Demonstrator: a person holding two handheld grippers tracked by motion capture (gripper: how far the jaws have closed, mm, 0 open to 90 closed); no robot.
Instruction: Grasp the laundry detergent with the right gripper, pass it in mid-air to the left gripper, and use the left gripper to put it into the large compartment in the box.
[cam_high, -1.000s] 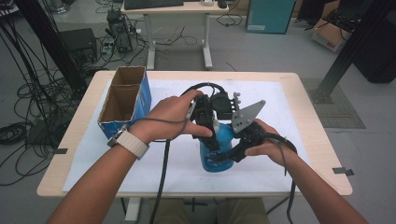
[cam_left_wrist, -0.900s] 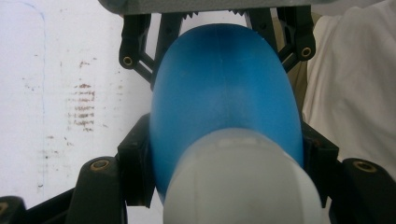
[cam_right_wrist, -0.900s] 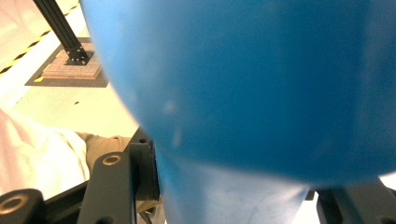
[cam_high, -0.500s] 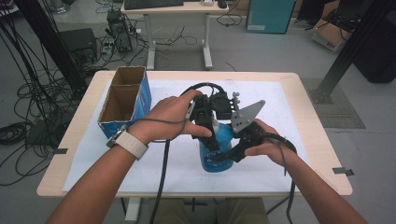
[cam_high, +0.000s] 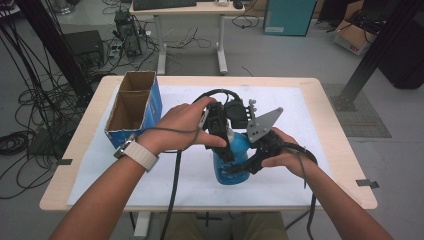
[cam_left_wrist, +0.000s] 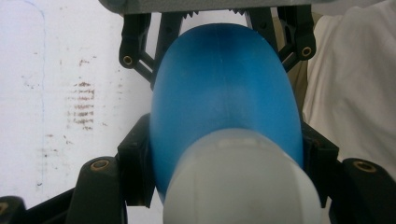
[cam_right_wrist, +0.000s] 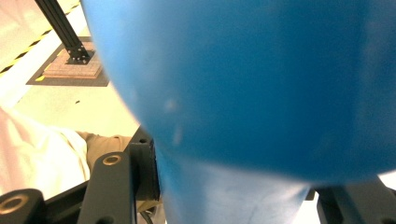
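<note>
- Blue plastic bottle with a pale, whitish cap, lying across the near middle of the white sheet on the table; both tools are on it.
- Left gripper comes in over the top. In the left gripper view its jaws sit pinched on the bottle's upper end just behind the cap, one black pad against each flank.
- Right gripper takes the body from the person's right side, low down. In the right gripper view the blue wall crowds the lens and the jaws sit clamped against it at the bottom edge.
- Judgement: this reads as a two-tool hold, one end steadied while the other is worked, likely the cap. Whether the cap is screwed on or a flip type I cannot tell; the close view is soft there.
- To do it well: keep the right grip firm but not crushing; the wall looks thin and may bow.
- Keep the left jaws square to the neck, so that any twist runs about the bottle's long axis, not across it.
- Keep the bottle low over the sheet; a slip then costs little.
- Mind the cables trailing toward the near edge; a snag would tug the hold.
- Cardboard box, open-topped with two compartments, stands well apart at the left of the table, clear of the work.
</note>
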